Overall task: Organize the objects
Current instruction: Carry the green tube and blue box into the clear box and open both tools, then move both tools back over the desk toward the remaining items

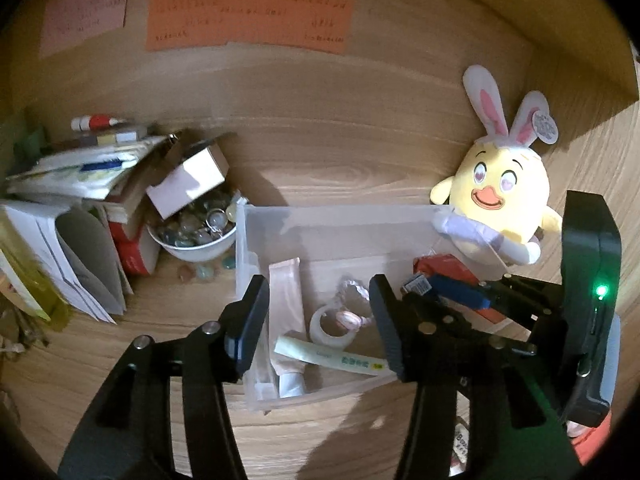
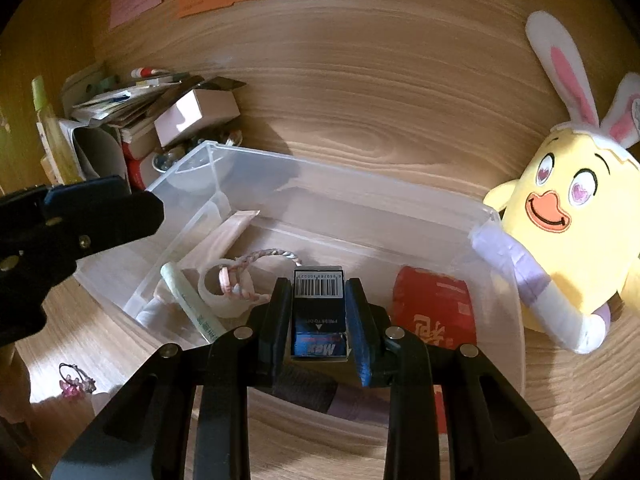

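A clear plastic bin (image 1: 256, 240) (image 2: 280, 168) sits on the wooden desk. It holds a pink tube (image 1: 284, 292), a pale green tube (image 1: 336, 356) (image 2: 192, 304), a white ring on a braided cord (image 1: 332, 324) (image 2: 224, 284) and a red packet (image 2: 432, 304) (image 1: 440, 264). My left gripper (image 1: 320, 324) is open and empty above the bin's near left part. My right gripper (image 2: 318, 312) is shut on a small blue box with a barcode (image 2: 319, 300) (image 1: 420, 286), held over the bin's near side.
A yellow plush chick with bunny ears (image 1: 500, 192) (image 2: 568, 208) leans on the bin's right end. A pile of books and papers (image 1: 80, 184), a pink box (image 1: 188, 180) and a white bowl of stones (image 1: 192, 236) stand left. A pink trinket (image 2: 76, 384) lies near left.
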The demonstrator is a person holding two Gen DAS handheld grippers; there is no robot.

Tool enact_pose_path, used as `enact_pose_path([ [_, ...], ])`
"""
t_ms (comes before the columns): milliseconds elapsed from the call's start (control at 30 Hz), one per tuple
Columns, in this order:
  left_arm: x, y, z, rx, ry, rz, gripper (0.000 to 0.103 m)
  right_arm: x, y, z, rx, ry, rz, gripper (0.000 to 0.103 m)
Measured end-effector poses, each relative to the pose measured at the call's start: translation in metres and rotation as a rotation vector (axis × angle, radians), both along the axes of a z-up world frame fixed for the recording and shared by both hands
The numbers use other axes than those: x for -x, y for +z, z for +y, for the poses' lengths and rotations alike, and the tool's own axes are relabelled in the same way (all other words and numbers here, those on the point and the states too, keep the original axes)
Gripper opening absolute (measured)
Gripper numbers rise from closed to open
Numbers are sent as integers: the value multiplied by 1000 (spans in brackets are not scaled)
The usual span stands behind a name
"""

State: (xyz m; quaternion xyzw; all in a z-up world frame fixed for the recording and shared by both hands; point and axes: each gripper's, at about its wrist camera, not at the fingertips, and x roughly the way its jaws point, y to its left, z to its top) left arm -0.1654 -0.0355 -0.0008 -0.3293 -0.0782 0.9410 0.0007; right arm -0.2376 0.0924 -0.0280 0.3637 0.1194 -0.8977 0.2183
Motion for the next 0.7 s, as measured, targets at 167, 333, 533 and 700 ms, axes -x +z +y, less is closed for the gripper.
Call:
enact_pose_path([
  [167, -3, 2, 1, 13, 0, -1, 58, -3, 3, 1, 1, -2, 5, 39],
  [333, -12, 8, -1, 34, 7, 4, 71, -9, 10, 4, -9, -23, 30, 58],
  [533, -28, 17, -5, 36, 10, 19, 90, -28, 29, 7, -25, -37, 106, 81],
  [700, -39, 21, -9, 24, 1, 10, 94, -46, 38, 8, -48, -34, 146, 84],
])
